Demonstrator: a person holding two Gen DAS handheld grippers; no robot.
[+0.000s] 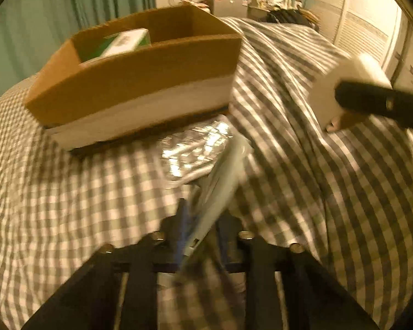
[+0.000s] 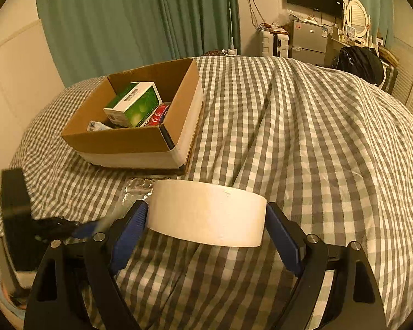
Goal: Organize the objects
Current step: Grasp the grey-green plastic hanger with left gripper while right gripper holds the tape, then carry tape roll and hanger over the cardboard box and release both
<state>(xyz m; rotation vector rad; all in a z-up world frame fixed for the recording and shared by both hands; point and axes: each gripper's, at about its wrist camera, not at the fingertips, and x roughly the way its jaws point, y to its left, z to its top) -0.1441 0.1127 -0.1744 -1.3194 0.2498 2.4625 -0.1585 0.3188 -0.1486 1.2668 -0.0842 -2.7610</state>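
Two grips: tape roll [image 2: 206, 214] between right fingers [image 2: 135, 231], pale packet [image 1: 220, 181] between left fingers [image 1: 182, 228]

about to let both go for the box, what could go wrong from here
1. The left gripper pinches a thin pale packet only at its end; it looks floppy and could slip or snag the foil pouch beneath.
2. The right gripper holds the tape roll by its curved sides; it might twist loose.
3. The cardboard box sits on soft, rumpled bedding and may tip when nudged.
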